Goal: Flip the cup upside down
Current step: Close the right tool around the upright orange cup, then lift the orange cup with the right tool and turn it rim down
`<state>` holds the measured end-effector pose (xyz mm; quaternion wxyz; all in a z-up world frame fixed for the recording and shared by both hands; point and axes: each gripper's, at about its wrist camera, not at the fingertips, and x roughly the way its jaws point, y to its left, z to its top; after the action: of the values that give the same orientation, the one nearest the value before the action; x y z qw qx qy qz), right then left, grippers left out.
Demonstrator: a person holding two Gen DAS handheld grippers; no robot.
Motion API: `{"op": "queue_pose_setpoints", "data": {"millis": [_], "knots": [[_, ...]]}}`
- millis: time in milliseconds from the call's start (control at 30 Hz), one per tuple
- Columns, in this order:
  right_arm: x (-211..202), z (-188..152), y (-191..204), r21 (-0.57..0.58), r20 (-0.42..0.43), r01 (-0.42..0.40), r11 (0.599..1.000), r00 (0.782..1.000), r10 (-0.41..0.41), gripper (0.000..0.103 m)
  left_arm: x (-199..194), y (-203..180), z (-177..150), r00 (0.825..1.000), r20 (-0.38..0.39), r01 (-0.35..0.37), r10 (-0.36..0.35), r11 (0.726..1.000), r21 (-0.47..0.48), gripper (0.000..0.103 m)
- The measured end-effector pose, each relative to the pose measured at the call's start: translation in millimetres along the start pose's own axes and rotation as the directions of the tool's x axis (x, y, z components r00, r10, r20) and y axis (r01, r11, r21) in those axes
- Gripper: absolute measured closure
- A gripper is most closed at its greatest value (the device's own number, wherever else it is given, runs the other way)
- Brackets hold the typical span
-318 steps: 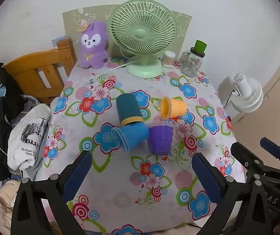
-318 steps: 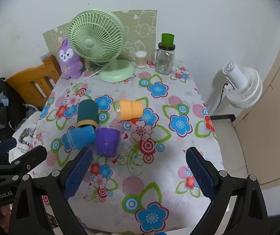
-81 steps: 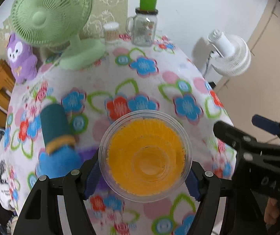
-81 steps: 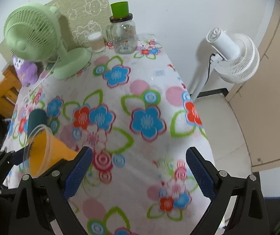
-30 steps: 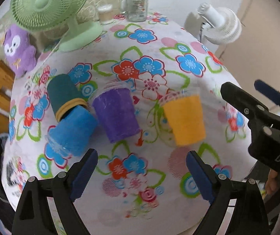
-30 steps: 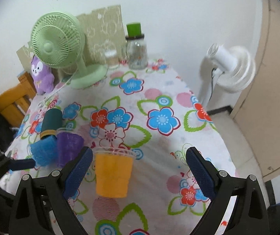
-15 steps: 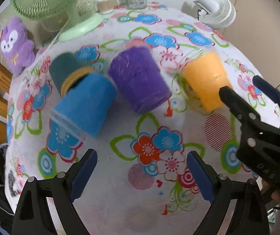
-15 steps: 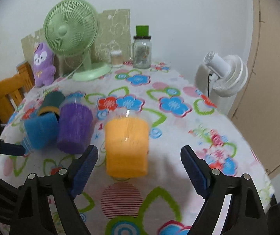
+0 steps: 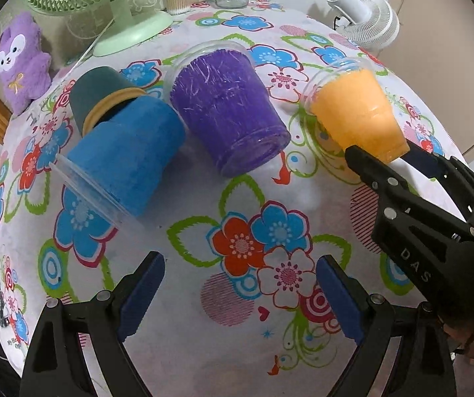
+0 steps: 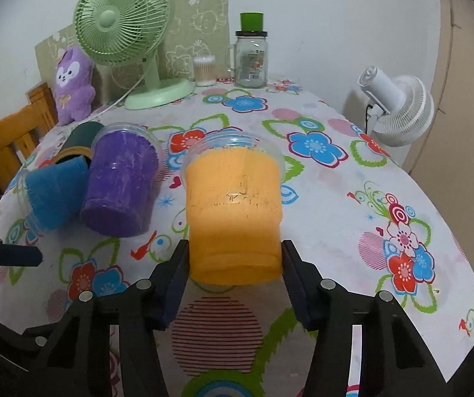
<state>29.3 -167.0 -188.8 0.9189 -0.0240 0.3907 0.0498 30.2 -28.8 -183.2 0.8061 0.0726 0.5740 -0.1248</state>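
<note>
An orange cup (image 10: 233, 205) stands upright on the flowered tablecloth; it also shows in the left wrist view (image 9: 357, 115). My right gripper (image 10: 235, 261) has its fingers pressed on both sides of the cup's base. A purple cup (image 9: 227, 112) stands upright beside it, and also shows in the right wrist view (image 10: 121, 182). A blue cup (image 9: 121, 162) lies on its side with a dark teal cup (image 9: 101, 92) at its base. My left gripper (image 9: 237, 297) is open and empty over the tablecloth, in front of the cups.
A green desk fan (image 10: 127, 33), a purple plush toy (image 10: 73, 86), a cotton-swab jar (image 10: 204, 71) and a glass jar with a green lid (image 10: 251, 56) stand at the back. A white floor fan (image 10: 396, 109) is off the table's right edge. A wooden chair (image 10: 8, 145) is at left.
My right gripper has come forward and closed on the orange cup's base. My left gripper has moved lower and closer to the tablecloth, still open.
</note>
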Motion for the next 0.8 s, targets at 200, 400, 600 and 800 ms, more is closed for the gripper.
{"op": "queue_pose_setpoints", "data": {"millis": [200,400,600,800], "knots": [[-35,24,5,-0.027,-0.061,0.014,1.000,0.998,-0.016,0.047,-32,3,2,0.999,-0.017,0.035,-0.035,0.998,-0.043,0.009],[-75,59,16,-0.114,-0.117,0.001,0.993,0.993,-0.014,0.047,-72,6,4,0.999,0.000,0.040,-0.040,0.995,-0.087,0.009],[-77,73,21,-0.177,-0.231,-0.074,0.981,0.972,0.032,0.047,-84,9,5,1.000,0.001,0.020,-0.020,0.991,-0.134,0.009],[-54,67,22,-0.251,-0.375,-0.138,0.958,0.926,0.035,0.047,-73,14,8,1.000,-0.012,-0.015,0.012,0.974,-0.225,0.009]]}}
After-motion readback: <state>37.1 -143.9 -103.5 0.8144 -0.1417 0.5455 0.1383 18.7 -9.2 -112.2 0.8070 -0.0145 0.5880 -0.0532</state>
